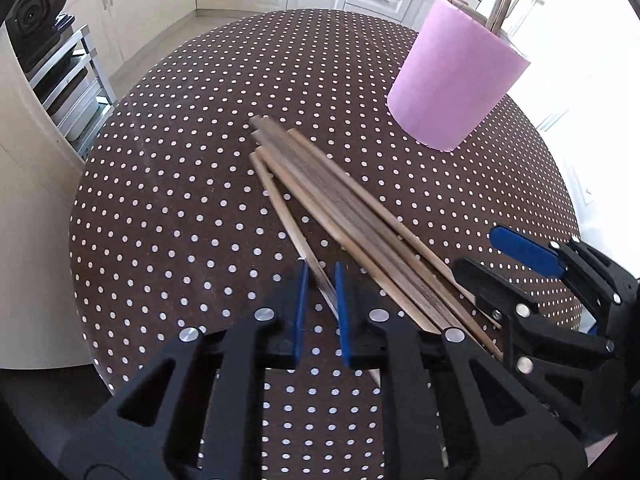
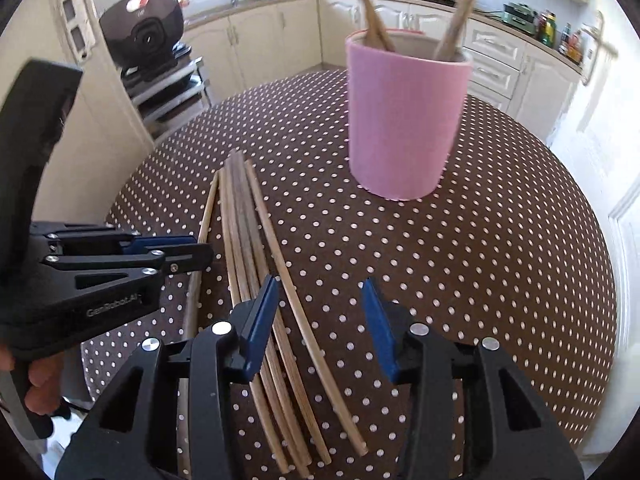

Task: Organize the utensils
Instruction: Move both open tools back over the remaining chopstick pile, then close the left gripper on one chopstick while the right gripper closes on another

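Several wooden chopsticks (image 1: 340,208) lie in a loose bundle on the brown polka-dot table (image 1: 168,220); they also show in the right wrist view (image 2: 248,240). A pink cup (image 1: 456,76) stands behind them with a few chopsticks upright in it, also seen in the right wrist view (image 2: 404,120). My left gripper (image 1: 321,276) is low over the bundle's left side, its jaws narrowly apart around one chopstick (image 1: 280,208). My right gripper (image 2: 320,292) is open above the near ends of the bundle, and shows in the left wrist view (image 1: 480,256).
A shelf rack (image 2: 168,92) with a dark appliance (image 2: 142,28) stands left of the table. White kitchen cabinets (image 2: 496,64) run along the back. The table edge curves away on the right (image 2: 592,280).
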